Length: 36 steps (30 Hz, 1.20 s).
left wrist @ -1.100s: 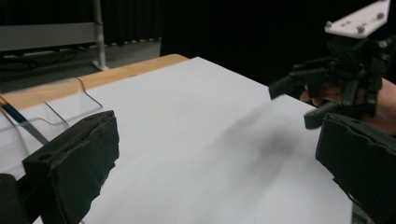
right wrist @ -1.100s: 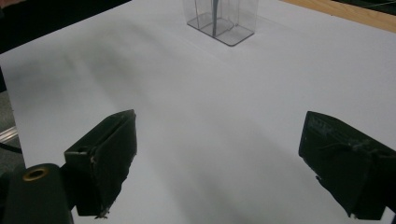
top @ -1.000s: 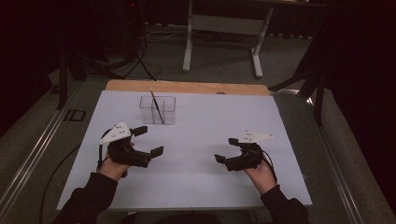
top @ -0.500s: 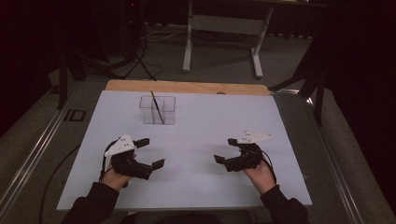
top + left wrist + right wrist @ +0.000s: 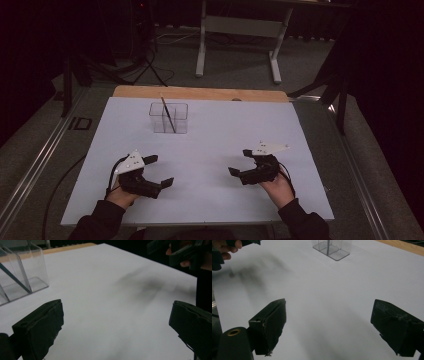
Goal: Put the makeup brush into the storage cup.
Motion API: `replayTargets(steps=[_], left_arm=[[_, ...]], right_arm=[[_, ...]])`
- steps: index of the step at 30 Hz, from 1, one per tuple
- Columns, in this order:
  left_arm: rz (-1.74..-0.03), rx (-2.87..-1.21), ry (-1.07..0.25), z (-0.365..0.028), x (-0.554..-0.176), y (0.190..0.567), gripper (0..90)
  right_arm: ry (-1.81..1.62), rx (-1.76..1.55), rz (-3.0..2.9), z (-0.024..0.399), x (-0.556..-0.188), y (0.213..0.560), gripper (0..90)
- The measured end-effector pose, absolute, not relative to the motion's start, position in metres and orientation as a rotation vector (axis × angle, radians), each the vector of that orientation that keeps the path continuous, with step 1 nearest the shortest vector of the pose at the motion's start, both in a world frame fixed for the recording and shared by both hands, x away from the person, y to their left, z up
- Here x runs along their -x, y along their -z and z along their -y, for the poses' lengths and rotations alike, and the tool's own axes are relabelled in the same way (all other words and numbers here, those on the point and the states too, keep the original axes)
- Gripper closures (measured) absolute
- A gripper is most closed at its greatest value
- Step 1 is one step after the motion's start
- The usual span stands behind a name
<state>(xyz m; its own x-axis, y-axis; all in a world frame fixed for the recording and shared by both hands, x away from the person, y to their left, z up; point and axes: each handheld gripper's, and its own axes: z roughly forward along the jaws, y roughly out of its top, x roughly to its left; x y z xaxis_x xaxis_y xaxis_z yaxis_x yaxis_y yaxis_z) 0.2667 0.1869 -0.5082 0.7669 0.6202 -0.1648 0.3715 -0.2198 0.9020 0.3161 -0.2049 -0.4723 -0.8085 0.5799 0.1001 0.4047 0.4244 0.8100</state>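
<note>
The left gripper (image 5: 159, 171) hovers low at the near left of the white table (image 5: 215, 145), jaws spread wide and empty. Farther back stands a clear container (image 5: 168, 117) — a thin stick (image 5: 168, 114) leaning inside. The right gripper (image 5: 240, 162) — near right — gapes wide too, holding nothing.

white table sheet (image 5: 210, 150) lies bare between left gripper (image 5: 159, 171) and right gripper (image 5: 241, 162); passage across the middle is unobstructed. sole obstacle on the sheet: a clear box (image 5: 169, 118) standing toward the far edge, left of centre, with a thin stick (image 5: 167, 114) leaning up out of it. both grippers gape wide, well apart from the box.
</note>
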Motion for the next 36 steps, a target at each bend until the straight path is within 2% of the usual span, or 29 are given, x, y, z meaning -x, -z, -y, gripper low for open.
replayTargets(steps=[19, 25, 36], left_arm=[[-0.786, -1.851, -0.266, -0.202, -0.267, 0.517, 0.0], [-0.809, -1.858, -0.291, -0.202, -0.267, 0.516, 0.0], [-0.800, -1.867, -0.258, -0.200, -0.267, 0.518, 0.0]], right_arm=[[-1.314, -0.889, -2.497, 0.207, -0.318, 0.478, 11.5], [-1.306, -0.893, -2.488, 0.210, -0.319, 0.479, 11.6], [-1.296, -0.889, -2.483, 0.211, -0.319, 0.480, 11.6]])
